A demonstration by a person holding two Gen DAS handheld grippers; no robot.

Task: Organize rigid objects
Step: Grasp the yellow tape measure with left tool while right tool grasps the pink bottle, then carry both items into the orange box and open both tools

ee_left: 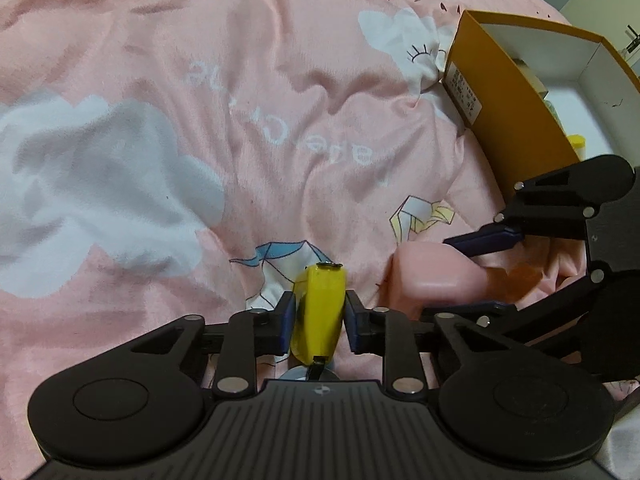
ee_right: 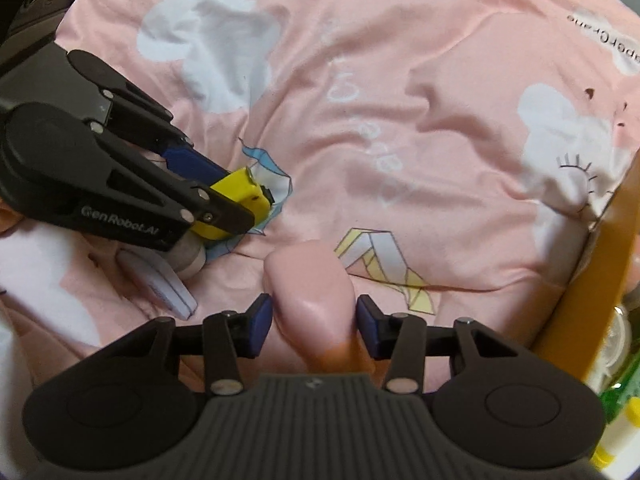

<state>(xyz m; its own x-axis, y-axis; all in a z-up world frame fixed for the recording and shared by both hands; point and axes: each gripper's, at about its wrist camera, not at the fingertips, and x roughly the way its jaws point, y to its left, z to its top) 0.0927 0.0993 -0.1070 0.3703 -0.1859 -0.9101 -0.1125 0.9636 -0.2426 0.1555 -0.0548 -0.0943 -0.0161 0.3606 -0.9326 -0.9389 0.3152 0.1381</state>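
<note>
My left gripper (ee_left: pixel 318 314) is shut on a small yellow block (ee_left: pixel 320 292), its blue pads pressing both sides just above the pink bedsheet (ee_left: pixel 240 120). The right wrist view shows that gripper at the left with the yellow block (ee_right: pixel 240 196) in its tips. My right gripper (ee_right: pixel 314 322) is shut on a smooth pink object with an orange end (ee_right: pixel 308 280), which lies on the sheet. In the left wrist view the pink object (ee_left: pixel 424 276) sits between the right gripper's blue fingers (ee_left: pixel 484 238).
An open orange cardboard box (ee_left: pixel 504 120) with white inner walls stands at the right, with bottles and a green item inside (ee_right: pixel 624 384). A white curved object (ee_right: pixel 168 284) and a grey cylinder (ee_right: pixel 190 258) lie under the left gripper. The sheet is wrinkled.
</note>
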